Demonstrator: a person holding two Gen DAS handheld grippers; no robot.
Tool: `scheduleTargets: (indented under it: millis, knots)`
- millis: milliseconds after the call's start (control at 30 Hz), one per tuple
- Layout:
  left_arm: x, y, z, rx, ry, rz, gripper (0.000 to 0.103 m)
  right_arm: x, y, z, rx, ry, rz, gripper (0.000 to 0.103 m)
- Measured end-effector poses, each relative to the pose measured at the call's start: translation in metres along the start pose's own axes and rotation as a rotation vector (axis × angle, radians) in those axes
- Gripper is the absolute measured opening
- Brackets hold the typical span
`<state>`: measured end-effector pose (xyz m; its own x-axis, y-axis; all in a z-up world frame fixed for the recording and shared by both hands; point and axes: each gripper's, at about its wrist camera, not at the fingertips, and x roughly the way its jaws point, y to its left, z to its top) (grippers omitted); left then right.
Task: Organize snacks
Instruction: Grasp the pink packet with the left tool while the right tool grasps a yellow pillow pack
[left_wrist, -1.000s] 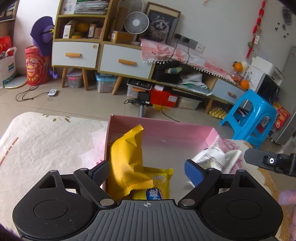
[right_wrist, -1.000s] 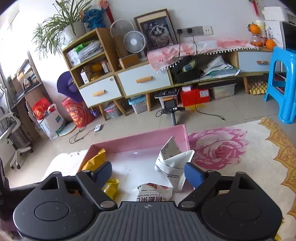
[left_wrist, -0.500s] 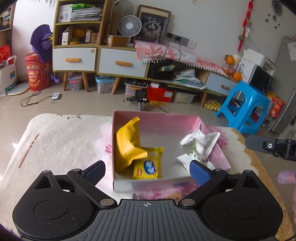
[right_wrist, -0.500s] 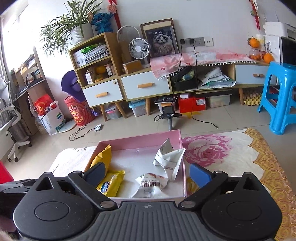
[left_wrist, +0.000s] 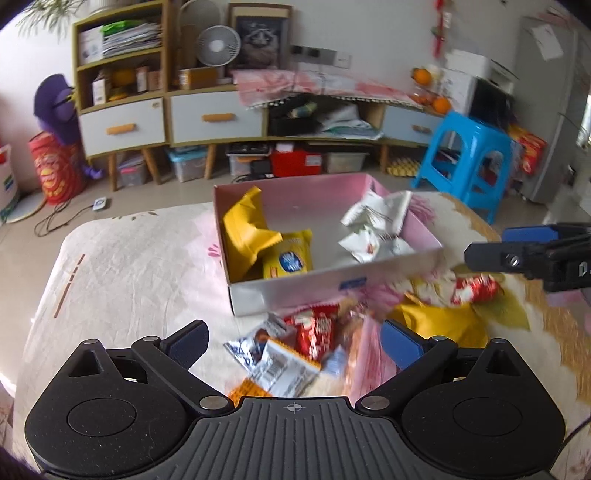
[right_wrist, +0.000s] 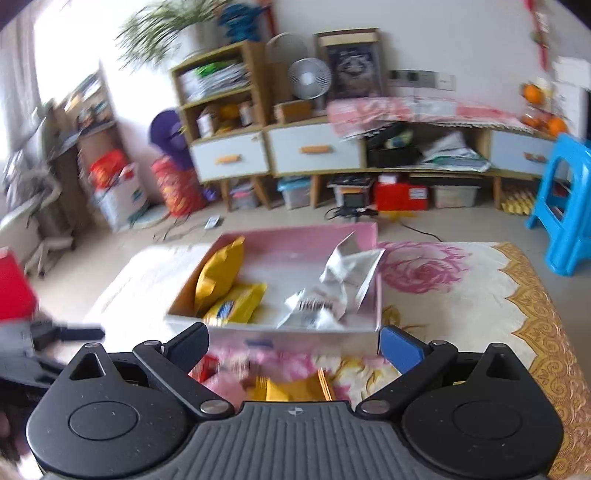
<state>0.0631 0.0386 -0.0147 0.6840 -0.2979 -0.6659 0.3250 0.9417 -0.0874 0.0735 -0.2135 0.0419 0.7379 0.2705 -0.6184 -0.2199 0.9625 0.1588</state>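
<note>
On the worktop (left_wrist: 122, 258), both tools, left tool (left_wrist: 293, 341) and right tool (right_wrist: 293, 343), have drawn back from the pink box (left_wrist: 332, 284), jaws just opened wide and empty; loose snacks (left_wrist: 295, 350) remain unsorted.

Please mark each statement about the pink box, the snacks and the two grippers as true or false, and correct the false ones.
1. The pink box holds yellow packets and white packets. True.
2. The left gripper is shut on a red packet. False: it is open and holds nothing.
3. Loose snacks lie on the cloth in front of the box. True.
4. The right gripper holds a white packet. False: it is open and empty.
</note>
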Motion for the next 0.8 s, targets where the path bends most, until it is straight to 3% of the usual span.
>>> scheduleTargets:
  millis: [433,667,800]
  knots:
    - [0.001,-0.012,-0.028,0.068,0.023,-0.139,0.1,0.003,-0.008,-0.044,-0.197,0.123,0.069,0.092]
    - [0.013,-0.029,-0.034,0.095,0.027,-0.187,0.098,0.01,-0.012,-0.059,-0.301,0.144,0.04,0.092]
    - [0.019,-0.032,-0.035,0.079,0.021,-0.201,0.096,0.017,-0.018,-0.064,-0.298,0.138,0.027,0.091]
